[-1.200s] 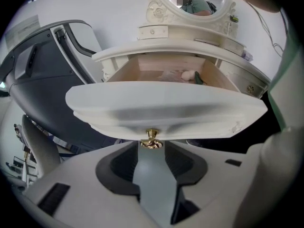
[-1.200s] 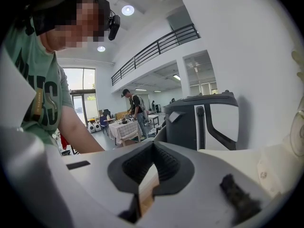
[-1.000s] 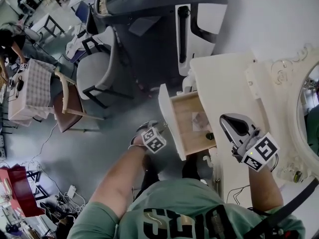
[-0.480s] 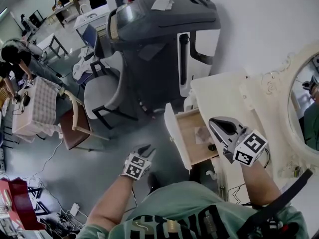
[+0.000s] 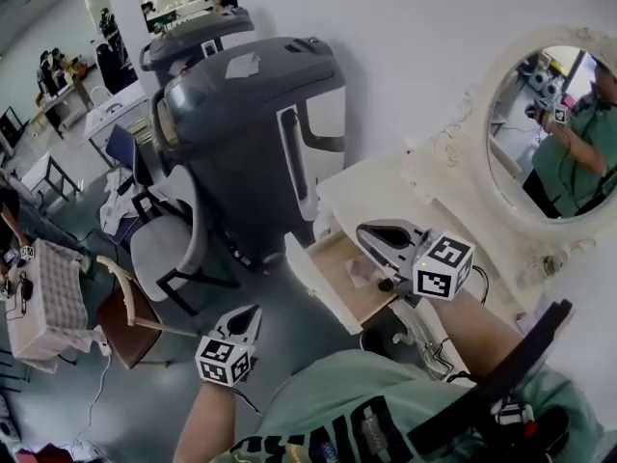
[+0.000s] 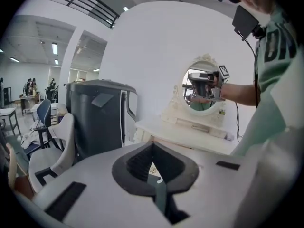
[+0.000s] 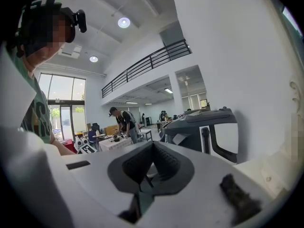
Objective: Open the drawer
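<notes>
below the oval cream-framed mirror (image 5: 439, 148), the shallow pale wooden drawer (image 5: 342, 276) stands pulled well out of the cream bench (image 5: 371, 196), with small items lying inside. the left gripper (image 5: 249, 318) hangs low over the floor, well apart from the drawer; its jaws have just closed together on nothing. the right gripper (image 5: 371, 234) hovers above the drawer's inner end, jaws together and empty too. the opening looks done, so the best move is a clean retreat: lift both grippers away without brushing the drawer front. any further pull should run straight along the drawer's line.
</notes>
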